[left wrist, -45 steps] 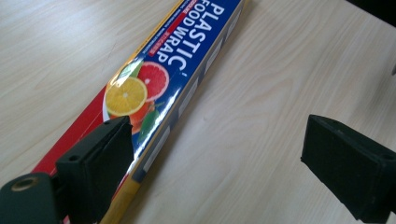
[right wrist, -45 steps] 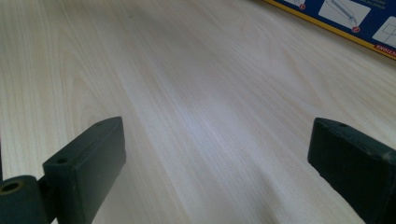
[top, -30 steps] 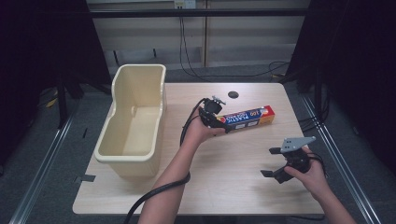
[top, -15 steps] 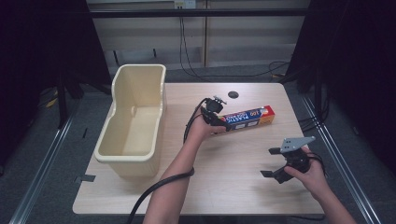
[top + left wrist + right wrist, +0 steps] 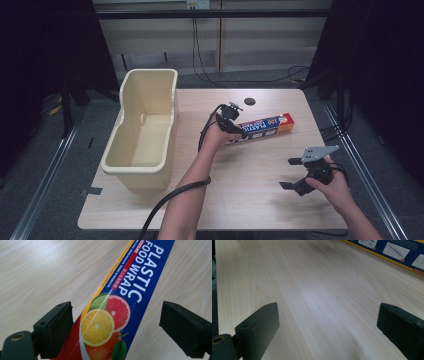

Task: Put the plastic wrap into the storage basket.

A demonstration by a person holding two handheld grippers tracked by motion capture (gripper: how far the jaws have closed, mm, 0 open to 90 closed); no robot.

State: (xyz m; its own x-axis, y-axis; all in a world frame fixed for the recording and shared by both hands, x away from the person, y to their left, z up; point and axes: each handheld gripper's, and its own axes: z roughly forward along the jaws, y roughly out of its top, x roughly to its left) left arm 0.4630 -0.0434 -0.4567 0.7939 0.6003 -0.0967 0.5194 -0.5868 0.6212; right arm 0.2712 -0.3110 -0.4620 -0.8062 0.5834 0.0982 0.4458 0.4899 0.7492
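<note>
The plastic wrap box [image 5: 262,127] lies flat on the table [image 5: 260,200], right of centre — barely changed over the last second, with the left gripper [image 5: 235,131] settled at its near end. In the left gripper view the jaws stand wide on either side of the box [image 5: 117,312], gripping nothing, so a squeeze looks due next. The cream bin [image 5: 142,130] sits well apart at the left, the way clear. The right gripper [image 5: 295,174] waits open, empty — a small dark disc [image 5: 249,101] lies beyond.
</note>
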